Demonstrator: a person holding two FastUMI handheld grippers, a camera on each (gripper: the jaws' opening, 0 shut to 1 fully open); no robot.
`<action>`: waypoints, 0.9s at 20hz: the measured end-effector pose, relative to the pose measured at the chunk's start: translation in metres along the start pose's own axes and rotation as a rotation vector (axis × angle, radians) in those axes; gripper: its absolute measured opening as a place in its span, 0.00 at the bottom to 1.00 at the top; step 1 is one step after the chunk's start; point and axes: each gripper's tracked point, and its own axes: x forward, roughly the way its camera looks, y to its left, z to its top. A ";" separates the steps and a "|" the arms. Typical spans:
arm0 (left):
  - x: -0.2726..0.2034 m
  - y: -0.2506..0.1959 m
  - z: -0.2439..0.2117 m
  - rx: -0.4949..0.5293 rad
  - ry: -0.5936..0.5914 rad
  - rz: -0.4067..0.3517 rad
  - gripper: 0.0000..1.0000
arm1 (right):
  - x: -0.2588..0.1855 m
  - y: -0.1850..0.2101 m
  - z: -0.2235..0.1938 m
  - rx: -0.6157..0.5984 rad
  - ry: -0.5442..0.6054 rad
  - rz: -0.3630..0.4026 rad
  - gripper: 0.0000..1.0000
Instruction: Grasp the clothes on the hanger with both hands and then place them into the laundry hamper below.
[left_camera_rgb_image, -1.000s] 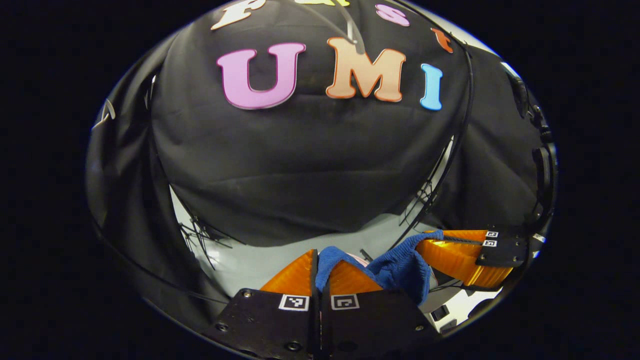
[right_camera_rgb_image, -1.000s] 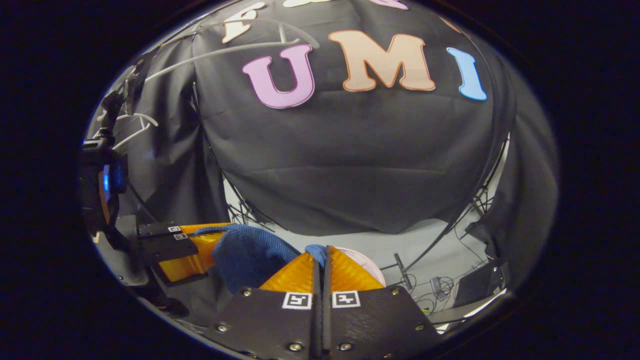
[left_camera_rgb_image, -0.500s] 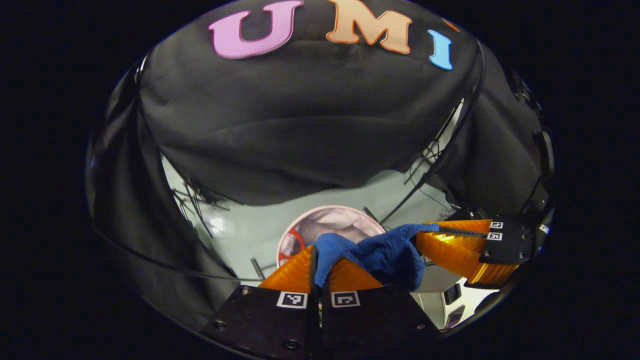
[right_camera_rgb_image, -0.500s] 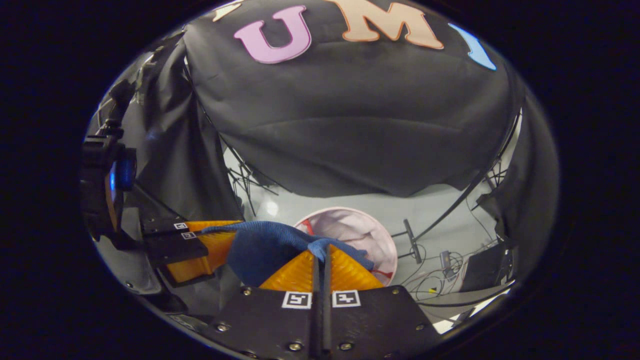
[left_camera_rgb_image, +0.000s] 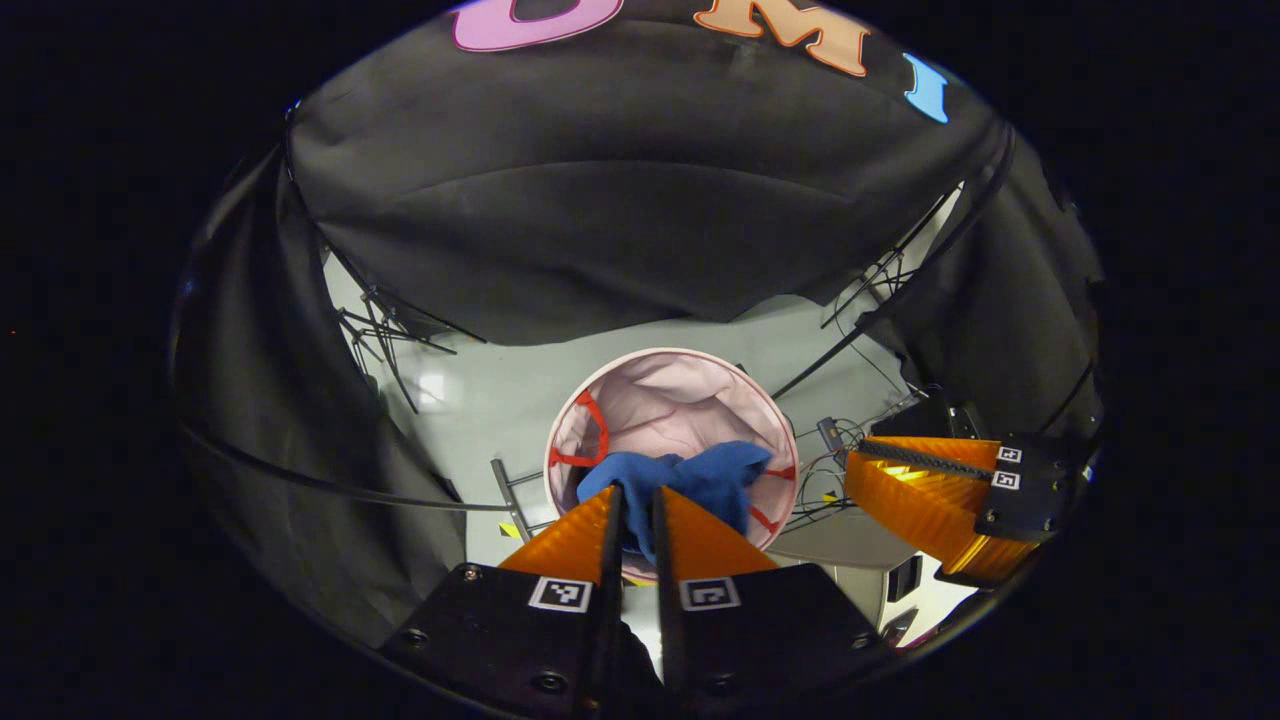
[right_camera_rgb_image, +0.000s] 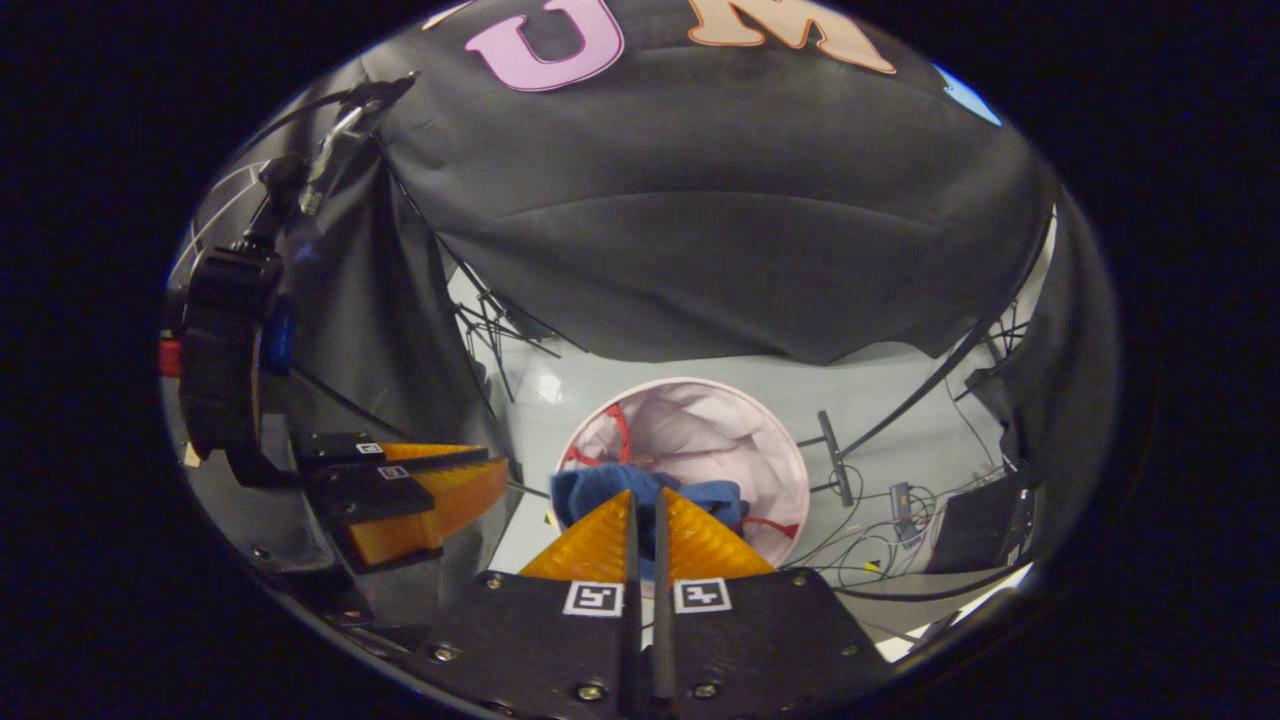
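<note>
Hamper is lying straight ahead and below both pairs of tongs: the round, pale-pink fabric laundry hamper with red handles (left_camera_rgb_image: 672, 400) is standing open on the grey floor (left_camera_rgb_image: 480, 390), its mouth facing up toward the cameras. In the left gripper view, the left tongs (left_camera_rgb_image: 636, 500) are pinching a fold of the bunched blue knitted garment (left_camera_rgb_image: 700, 480) between nearly closed orange fingers, and the cloth is hanging at 12 o'clock from their tips, over the near part of the hamper's mouth. The right tongs (left_camera_rgb_image: 870, 470) are sitting at 3 o'clock there, pressed together with no cloth visible between them (a side-on look). In the right gripper view, the right tongs (right_camera_rgb_image: 648, 505) are showing only a thin slit with blue garment (right_camera_rgb_image: 590, 485) beyond the tips; whether they are gripping it I cannot tell. The left tongs (right_camera_rgb_image: 490, 478) are at 9 o'clock. Judging by this, the left tongs are carrying the load, and release should drop it straight down.
</note>
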 end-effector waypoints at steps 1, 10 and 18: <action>-0.002 -0.001 -0.003 -0.006 -0.001 0.001 0.31 | -0.001 -0.002 -0.002 -0.004 -0.004 -0.011 0.07; -0.033 0.013 -0.009 0.053 -0.052 0.001 0.86 | -0.019 0.009 -0.009 -0.017 -0.005 -0.023 1.00; -0.067 0.031 -0.014 0.003 -0.081 0.022 0.98 | -0.050 0.015 -0.009 -0.026 -0.027 -0.046 1.00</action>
